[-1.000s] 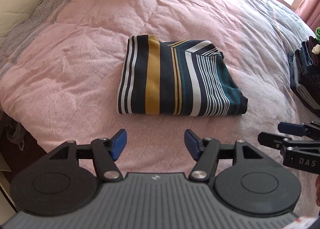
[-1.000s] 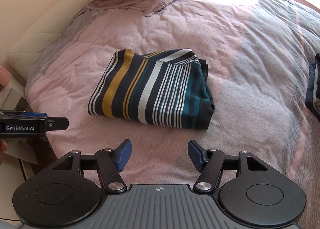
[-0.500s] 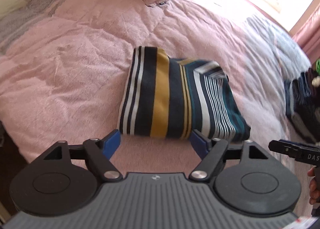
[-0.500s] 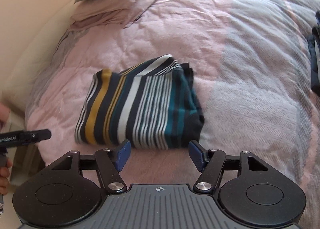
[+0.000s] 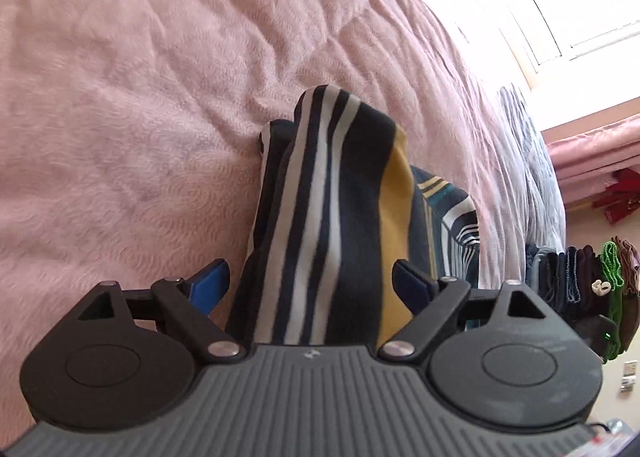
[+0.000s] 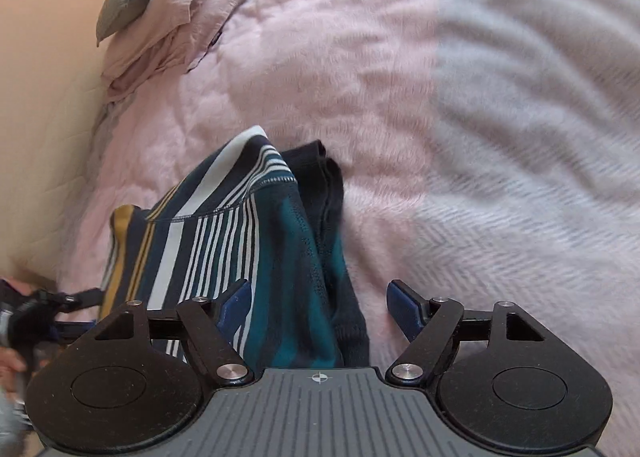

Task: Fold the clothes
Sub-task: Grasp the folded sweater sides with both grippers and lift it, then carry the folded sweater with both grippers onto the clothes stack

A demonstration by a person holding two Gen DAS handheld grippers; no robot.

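On one pink bed (image 5: 120, 105), two spread grippers, left gripper (image 5: 312, 285) and right gripper (image 6: 320, 305), straddle one striped garment (image 5: 332, 217).

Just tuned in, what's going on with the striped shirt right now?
A person holds a pair of tongs in each hand at the folded striped shirt on the pink bedspread. The left tongs straddle its yellow-striped end, the right tongs its teal end. Both sets are open, not yet clamped.

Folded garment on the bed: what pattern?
Striped garment: navy, white, mustard and teal stripes. Best seen in the right wrist view.
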